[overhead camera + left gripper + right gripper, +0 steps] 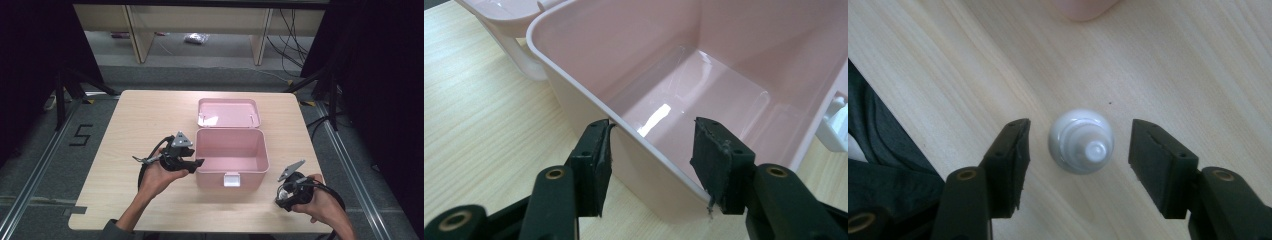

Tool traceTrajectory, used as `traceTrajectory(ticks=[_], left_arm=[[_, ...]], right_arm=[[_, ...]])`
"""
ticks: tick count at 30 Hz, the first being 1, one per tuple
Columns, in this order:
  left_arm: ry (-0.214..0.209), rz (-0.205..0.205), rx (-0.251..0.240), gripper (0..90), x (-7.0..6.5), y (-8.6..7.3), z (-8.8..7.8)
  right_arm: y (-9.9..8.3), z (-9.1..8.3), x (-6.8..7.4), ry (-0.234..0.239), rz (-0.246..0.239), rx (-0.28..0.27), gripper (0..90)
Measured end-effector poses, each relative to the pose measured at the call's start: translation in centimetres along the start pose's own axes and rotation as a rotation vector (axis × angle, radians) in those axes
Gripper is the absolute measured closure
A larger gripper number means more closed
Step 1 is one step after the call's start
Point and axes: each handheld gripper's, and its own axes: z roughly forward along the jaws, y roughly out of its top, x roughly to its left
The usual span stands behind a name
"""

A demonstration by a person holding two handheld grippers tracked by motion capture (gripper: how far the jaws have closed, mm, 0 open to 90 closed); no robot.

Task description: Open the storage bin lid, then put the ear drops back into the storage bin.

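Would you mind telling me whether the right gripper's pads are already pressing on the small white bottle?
No, the right gripper straddles the upright white bottle with bare table showing between each pad and it.

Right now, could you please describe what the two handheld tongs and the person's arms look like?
Both are black two-jaw tools. The left tongs carry a grey three-cornered plate on top and trail a black cable looped beside the hand. The right tongs have the same grey plate and black cable. In the gripper views the flat black pads sit on arms with brass-coloured rivets. A dark sleeve covers the left arm's lower part.
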Motion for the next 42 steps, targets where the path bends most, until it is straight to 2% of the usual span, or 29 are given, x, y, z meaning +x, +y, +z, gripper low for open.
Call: traceTrajectory(ticks=[3,4,11,14,30,32,39,40,42], left_arm=[[-0.002,0.000,0.000,49.5,0.0,0.0,0.0],[-0.012,-0.002,-0.004,49.4,0.1,0.0,0.1],[-0.011,-0.003,-0.003,49.3,0.1,0.0,0.1],[-0.011,-0.002,-0.002,49.3,0.1,0.0,0.1],[-0.004,-0.003,0.002,49.1,0.1,0.0,0.1],[-0.004,-0.002,0.003,49.1,0.1,0.0,0.1],[-0.008,-0.002,0.001,49.3,0.1,0.0,0.2],[0.002,0.002,0.007,49.3,0.1,0.1,0.1],[-0.008,-0.003,0.001,49.3,0.1,0.0,0.2]], right_arm=[[0.1,0.2,0.0,-0.002,-0.002,0.012,44.5],[0.2,0.4,0.0,0.001,-0.016,0.014,45.0],[0.8,1.1,0.0,-0.001,-0.012,0.066,48.6],[1.0,1.0,0.0,-0.007,-0.035,0.077,50.0],[1.3,1.0,-0.1,-0.002,-0.051,0.095,51.3],[1.4,1.1,0.0,-0.002,-0.033,0.105,52.1],[1.5,1.3,0.1,0.002,-0.051,0.120,59.9],[1.5,1.3,0.1,0.002,-0.054,0.122,59.9],[1.5,1.2,0.1,-0.001,-0.061,0.124,60.1]])
